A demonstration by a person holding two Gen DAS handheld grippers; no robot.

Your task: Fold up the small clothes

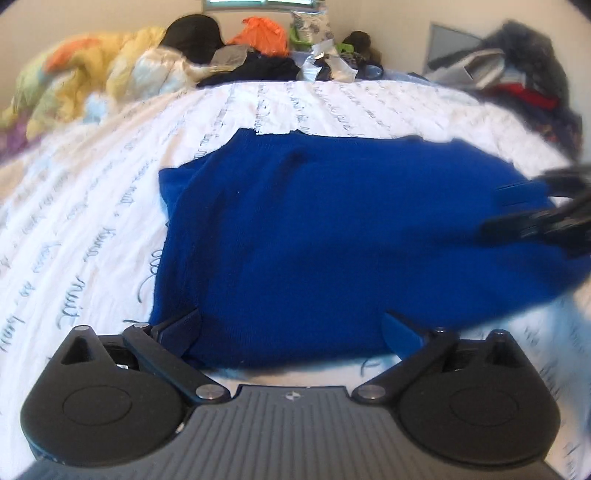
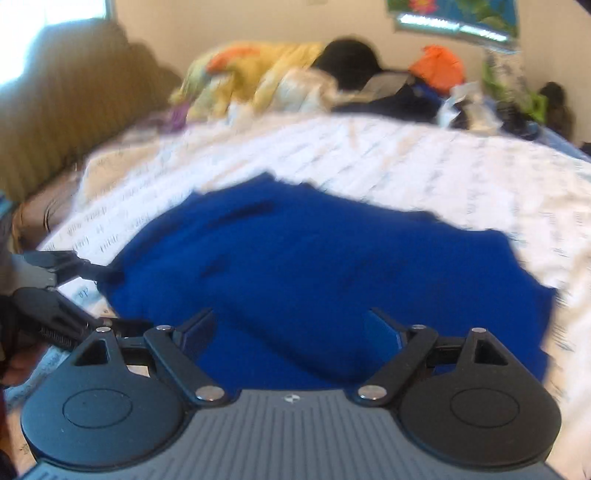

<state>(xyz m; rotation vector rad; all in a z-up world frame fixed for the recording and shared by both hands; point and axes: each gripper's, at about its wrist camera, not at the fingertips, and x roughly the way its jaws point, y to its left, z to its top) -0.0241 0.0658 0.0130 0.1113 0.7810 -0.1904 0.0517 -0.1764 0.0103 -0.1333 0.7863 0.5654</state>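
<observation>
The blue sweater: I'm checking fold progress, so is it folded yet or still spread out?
Partly folded, it seems. The blue sweater lies flat on the bed sheet, with one side apparently turned in; no sleeves stick out.

A home bedroom: a bed point(image 1: 92, 206) under a white sheet printed with script, a rumpled yellow quilt point(image 1: 85, 77) and loose clothes point(image 1: 266, 66) heaped along its far edge, plain cream walls, and a window point(image 2: 48, 18) beside a tan curtain point(image 2: 66, 107).

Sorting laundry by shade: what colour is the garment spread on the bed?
Solid royal blue garment, with no pattern; the left wrist view shows it most sharply.
</observation>
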